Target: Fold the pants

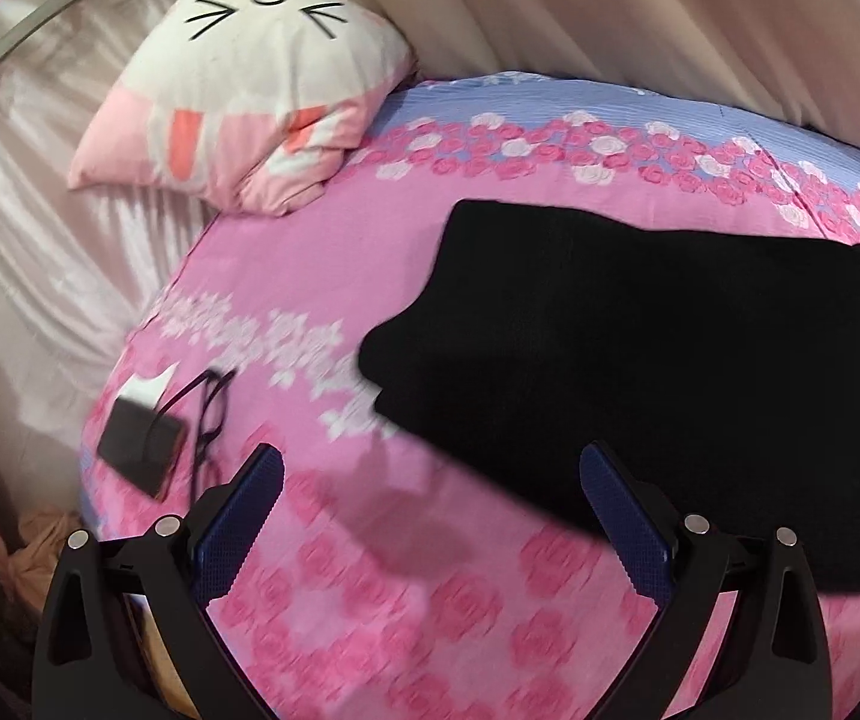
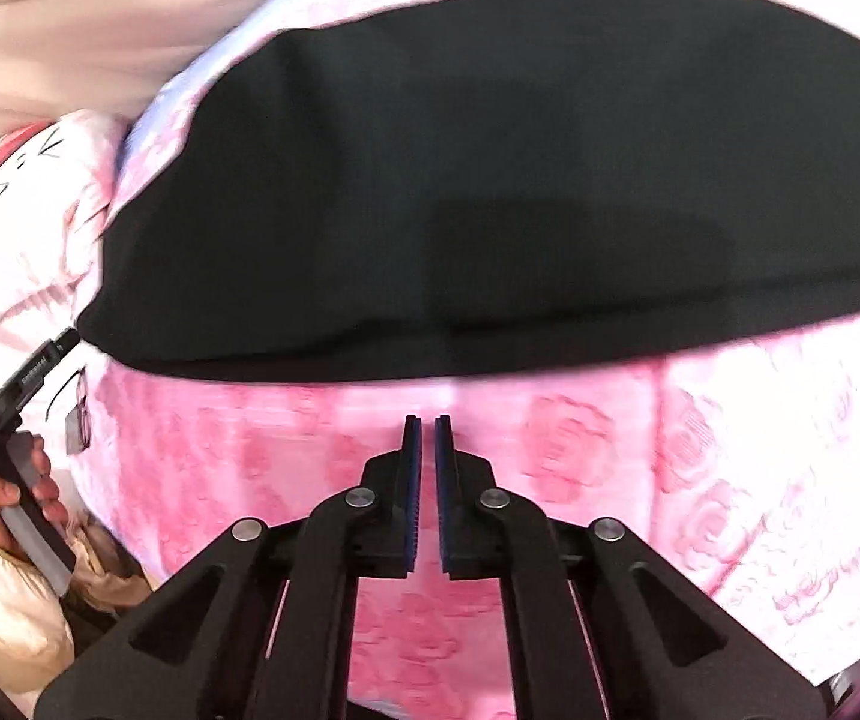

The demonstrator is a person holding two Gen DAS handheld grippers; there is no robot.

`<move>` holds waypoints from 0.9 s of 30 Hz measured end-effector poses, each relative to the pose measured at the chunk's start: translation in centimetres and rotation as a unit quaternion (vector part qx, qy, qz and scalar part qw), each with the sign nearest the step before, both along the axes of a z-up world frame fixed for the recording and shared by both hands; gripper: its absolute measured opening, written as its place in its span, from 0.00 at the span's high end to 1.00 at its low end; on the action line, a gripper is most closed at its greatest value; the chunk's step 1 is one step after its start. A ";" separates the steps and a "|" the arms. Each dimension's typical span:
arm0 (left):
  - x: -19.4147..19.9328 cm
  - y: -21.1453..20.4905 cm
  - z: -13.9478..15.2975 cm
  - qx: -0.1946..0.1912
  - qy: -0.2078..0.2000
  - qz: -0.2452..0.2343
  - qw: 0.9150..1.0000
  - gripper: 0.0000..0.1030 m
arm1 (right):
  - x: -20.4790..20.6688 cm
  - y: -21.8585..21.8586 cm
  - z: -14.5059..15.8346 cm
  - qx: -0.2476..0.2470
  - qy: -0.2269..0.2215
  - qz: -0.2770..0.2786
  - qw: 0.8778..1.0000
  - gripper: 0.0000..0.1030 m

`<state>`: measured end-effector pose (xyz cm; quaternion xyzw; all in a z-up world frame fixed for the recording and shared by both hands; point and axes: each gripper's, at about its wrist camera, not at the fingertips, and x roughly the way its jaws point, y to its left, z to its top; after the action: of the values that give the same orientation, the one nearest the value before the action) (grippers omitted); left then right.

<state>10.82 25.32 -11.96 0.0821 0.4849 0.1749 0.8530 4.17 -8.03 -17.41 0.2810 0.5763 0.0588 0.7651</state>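
Note:
Black pants (image 1: pixel 658 360) lie folded flat on a pink rose-print bed cover (image 1: pixel 369 600); in the right wrist view the same pants (image 2: pixel 490 180) fill the upper half. My left gripper (image 1: pixel 430 468) hovers over the cover with its blue pads wide apart and nothing between them; its right finger sits in front of the pants' near edge. My right gripper (image 2: pixel 426 426) is shut, pads almost touching, empty, just short of the pants' near edge. A hand (image 2: pixel 15 492) at the far left of the right wrist view holds the left gripper's handle.
A cat-face pillow (image 1: pixel 249 78) leans at the bed's far left corner. A dark phone (image 1: pixel 138 450), a white charger and black glasses (image 1: pixel 213 402) lie near the bed's left edge. Pale curtains (image 1: pixel 610 12) hang behind the bed.

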 end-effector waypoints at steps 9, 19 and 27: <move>1.6 0.4 -5.2 0.075 0.060 0.021 0.995 0.05 | -4.2 -12.6 5.3 -0.171 -0.041 -0.079 0.981 0.51; -1.6 -3.0 -0.1 0.138 -0.002 0.052 0.989 0.05 | -4.4 -33.8 4.3 -0.278 -0.002 -0.236 0.931 0.50; -2.4 -13.7 2.2 0.091 0.002 -0.007 0.996 0.05 | -0.6 -38.3 -0.2 -0.232 0.008 -0.106 0.967 0.86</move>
<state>8.45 11.60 -9.72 0.1631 0.4683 0.2122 0.8421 3.55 -46.29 -17.66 0.1558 0.5468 -0.1606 0.8068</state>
